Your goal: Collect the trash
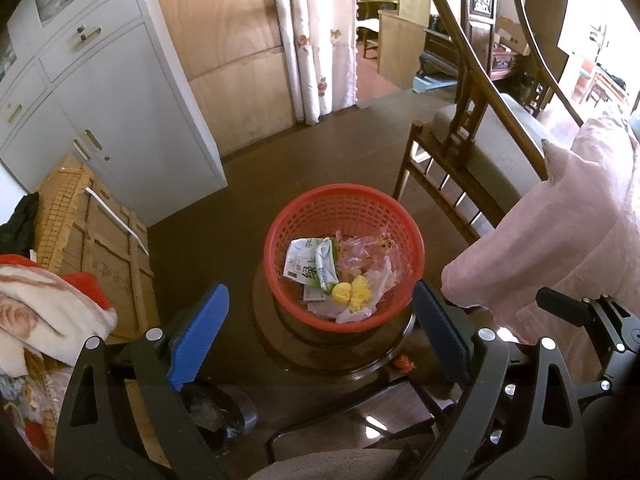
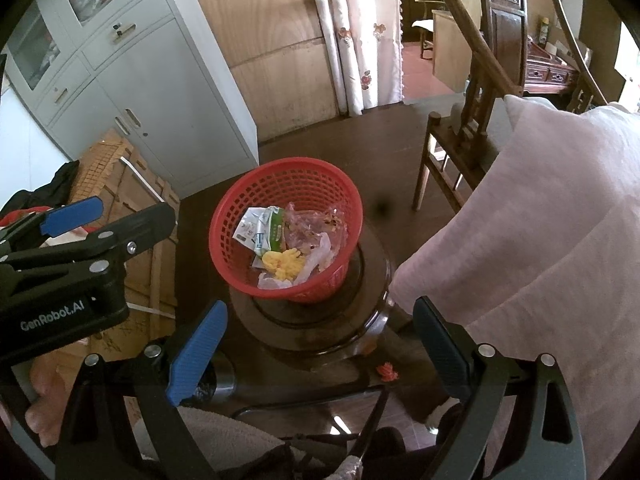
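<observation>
Scrap (image 2: 387, 372) lies on floor below stool edge, nearer right gripper (image 2: 320, 348); both grippers' jaws wide, left gripper (image 1: 320, 332) empty.

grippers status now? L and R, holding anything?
Left gripper: open, jaws wide, nothing between the pads.
Right gripper: open, jaws wide, holding nothing.

Basket (image 1: 344, 204) open above (pillow (image 1: 560, 232) beside).
</observation>
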The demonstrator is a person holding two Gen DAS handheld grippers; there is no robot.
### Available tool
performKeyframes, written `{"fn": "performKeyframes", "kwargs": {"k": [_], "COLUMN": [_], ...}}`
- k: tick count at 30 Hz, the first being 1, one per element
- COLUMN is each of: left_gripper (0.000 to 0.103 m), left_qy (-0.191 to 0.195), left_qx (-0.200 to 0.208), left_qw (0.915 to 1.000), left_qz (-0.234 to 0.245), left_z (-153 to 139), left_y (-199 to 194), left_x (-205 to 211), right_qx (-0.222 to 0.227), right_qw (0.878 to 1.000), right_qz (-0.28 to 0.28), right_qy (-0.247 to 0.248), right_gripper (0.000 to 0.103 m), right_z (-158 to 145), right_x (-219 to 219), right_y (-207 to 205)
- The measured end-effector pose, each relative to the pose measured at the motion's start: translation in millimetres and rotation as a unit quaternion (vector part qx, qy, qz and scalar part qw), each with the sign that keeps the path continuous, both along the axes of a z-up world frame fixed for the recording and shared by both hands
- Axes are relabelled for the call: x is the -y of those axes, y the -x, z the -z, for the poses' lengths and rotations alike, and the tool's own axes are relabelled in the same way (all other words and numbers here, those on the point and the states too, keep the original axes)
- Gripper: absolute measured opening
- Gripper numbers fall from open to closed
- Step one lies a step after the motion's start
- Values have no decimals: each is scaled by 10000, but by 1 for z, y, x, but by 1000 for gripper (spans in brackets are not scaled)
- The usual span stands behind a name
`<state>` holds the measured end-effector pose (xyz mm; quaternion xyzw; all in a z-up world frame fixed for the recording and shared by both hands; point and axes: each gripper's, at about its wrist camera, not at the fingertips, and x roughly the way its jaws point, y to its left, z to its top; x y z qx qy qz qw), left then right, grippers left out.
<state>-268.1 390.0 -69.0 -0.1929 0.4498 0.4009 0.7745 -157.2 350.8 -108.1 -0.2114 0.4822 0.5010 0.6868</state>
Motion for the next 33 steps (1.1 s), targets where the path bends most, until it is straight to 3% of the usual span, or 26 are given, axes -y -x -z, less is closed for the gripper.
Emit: {"fn": "performKeyframes", "kwargs": {"k": [33], "left_gripper": [90], "left_qy": [113], "left_qx": [-91], "left_qw": [9998], "left_qz": [-95], "left_z": [6], "left_y": [5], "left_x": [-5], "right_qx": [5], "right_qw": [10000], "right_qz": [25], "right_qy": [22], "right_gripper": [92], "right_z": [1], "right_x": [2], "right_y": [-1]}}
